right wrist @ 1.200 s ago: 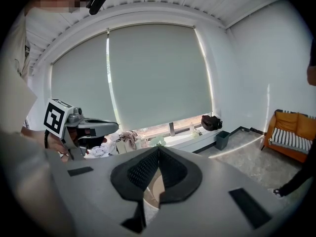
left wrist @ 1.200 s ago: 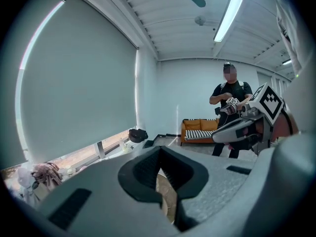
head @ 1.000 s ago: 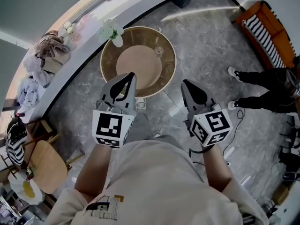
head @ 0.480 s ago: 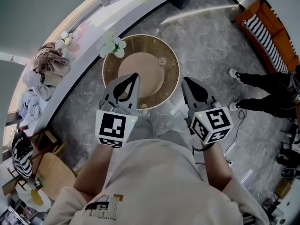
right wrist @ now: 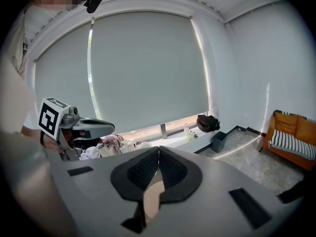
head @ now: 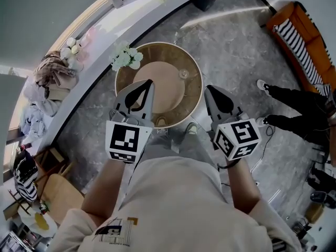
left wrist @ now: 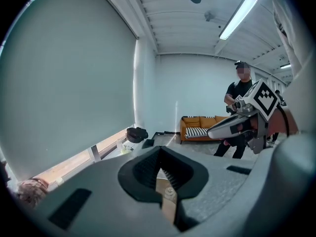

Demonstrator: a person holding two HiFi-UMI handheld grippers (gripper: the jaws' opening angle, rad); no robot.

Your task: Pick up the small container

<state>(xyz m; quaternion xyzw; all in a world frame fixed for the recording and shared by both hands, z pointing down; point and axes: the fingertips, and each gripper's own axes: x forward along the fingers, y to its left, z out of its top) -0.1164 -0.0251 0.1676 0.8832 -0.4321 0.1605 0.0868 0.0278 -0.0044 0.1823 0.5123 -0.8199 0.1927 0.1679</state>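
The small clear container (head: 183, 74) stands on the right part of the round wooden table (head: 193, 100). My left gripper (head: 148, 82) is shut and empty, its tip over the table's near side, left of the container and short of it. My right gripper (head: 208, 90) is also shut and empty, just off the table's right rim, nearer me than the container. In the left gripper view the closed jaws (left wrist: 159, 151) leave a slit that shows tan tabletop and a small round thing (left wrist: 170, 191), perhaps the container. The right gripper view shows its shut jaws (right wrist: 158, 151) and tan tabletop.
A vase of white flowers (head: 126, 58) stands at the table's far left rim. Beyond it runs a window ledge with piled clothes (head: 51, 71). A person in black (head: 295, 108) and an orange sofa (head: 302, 31) are at the right, a wooden chair (head: 56, 194) at the lower left.
The person and both grippers have moved toward the round table, which now lies closer under the tips. Both grippers have stayed shut and empty.
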